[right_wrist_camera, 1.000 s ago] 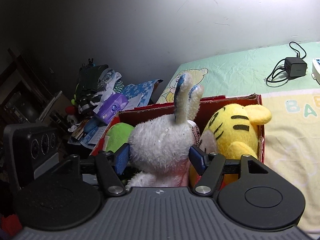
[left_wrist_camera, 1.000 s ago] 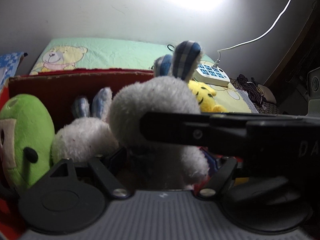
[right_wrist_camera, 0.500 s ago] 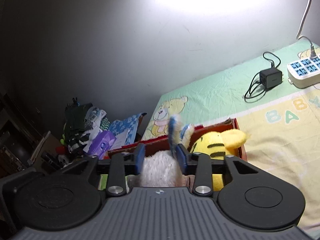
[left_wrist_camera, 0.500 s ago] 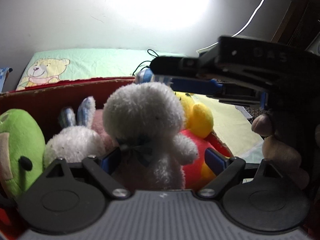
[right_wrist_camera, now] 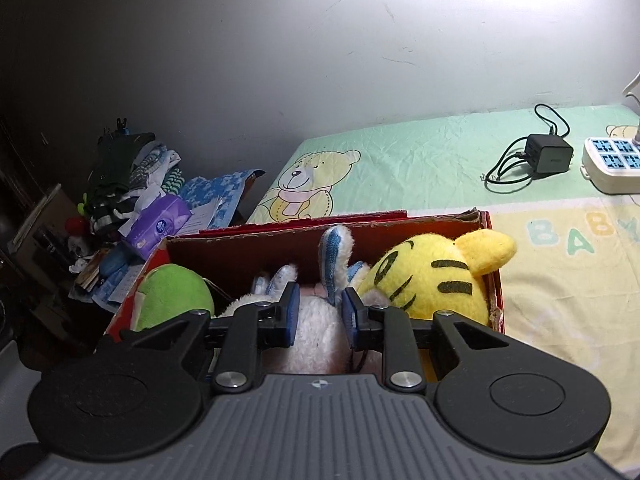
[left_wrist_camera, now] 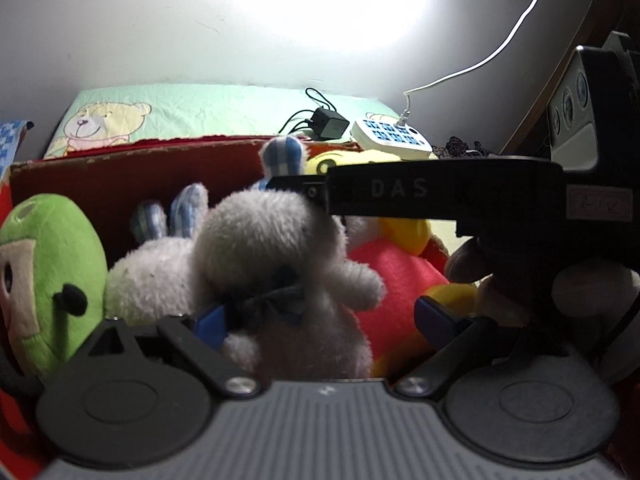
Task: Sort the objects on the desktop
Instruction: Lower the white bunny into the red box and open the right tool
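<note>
Right tool point(right_wrist_camera: 318, 314) is squeezed almost shut on the head of the white bunny point(right_wrist_camera: 316, 336), with its two blue pads pressing the fluffy fur just under one blue ear point(right_wrist_camera: 334, 256). Left tool point(left_wrist_camera: 320, 320) is wide open and holds nothing; its pads sit on each side of the bunny's body point(left_wrist_camera: 280, 272) and do not squeeze it. From the left view, the right tool's black bar point(left_wrist_camera: 440, 192) reaches across over the bunny's head. The bunny sits inside the red box point(right_wrist_camera: 490, 224), between a green toy point(right_wrist_camera: 176, 296) and a yellow tiger point(right_wrist_camera: 432, 280). A second small bunny point(left_wrist_camera: 152, 276) is tucked in behind it, close to the green toy. The box rests on a bed with a teddy bear sheet point(right_wrist_camera: 312, 184). Past the box, well apart from it, lie a black charger point(right_wrist_camera: 548, 154) and a white power strip point(right_wrist_camera: 612, 164). To the left of the bed there is a messy pile of clothes and papers point(right_wrist_camera: 132, 196). I think most of the sorting is done, since four soft toys are in the box and no toys lie loose on the bed. What looks left is to let go of the bunny and pull both tools away, but I cannot be sure if the bunny is going in or coming out.
</note>
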`<state>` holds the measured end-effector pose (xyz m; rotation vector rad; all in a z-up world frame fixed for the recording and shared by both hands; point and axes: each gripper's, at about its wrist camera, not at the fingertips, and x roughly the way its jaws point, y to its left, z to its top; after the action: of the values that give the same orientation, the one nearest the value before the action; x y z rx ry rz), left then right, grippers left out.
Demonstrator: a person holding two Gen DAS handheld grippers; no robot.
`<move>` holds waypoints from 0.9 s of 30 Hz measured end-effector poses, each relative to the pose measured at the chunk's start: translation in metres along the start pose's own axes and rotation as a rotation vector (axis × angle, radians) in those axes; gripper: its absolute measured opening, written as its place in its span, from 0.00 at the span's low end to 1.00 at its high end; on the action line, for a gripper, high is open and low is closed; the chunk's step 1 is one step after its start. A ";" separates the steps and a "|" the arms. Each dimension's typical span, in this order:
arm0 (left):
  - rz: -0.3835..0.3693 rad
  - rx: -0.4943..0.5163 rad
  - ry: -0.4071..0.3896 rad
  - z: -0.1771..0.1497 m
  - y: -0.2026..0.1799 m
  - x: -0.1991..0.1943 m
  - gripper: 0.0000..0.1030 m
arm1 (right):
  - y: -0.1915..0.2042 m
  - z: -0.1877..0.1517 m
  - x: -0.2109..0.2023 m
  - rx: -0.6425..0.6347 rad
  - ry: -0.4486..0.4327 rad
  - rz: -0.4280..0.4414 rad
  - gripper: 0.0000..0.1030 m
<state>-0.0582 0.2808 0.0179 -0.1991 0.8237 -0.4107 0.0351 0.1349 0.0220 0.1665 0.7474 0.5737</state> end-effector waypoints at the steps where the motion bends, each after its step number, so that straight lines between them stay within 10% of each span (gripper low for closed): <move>1: 0.004 0.006 0.000 0.000 -0.001 0.000 0.93 | 0.001 -0.002 0.001 -0.018 -0.005 -0.015 0.22; 27: 0.177 0.127 -0.122 -0.005 -0.031 -0.045 0.98 | -0.005 -0.037 -0.093 0.127 -0.161 -0.042 0.49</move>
<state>-0.0984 0.2718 0.0552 -0.0321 0.6868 -0.2801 -0.0429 0.0777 0.0484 0.3104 0.6291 0.4673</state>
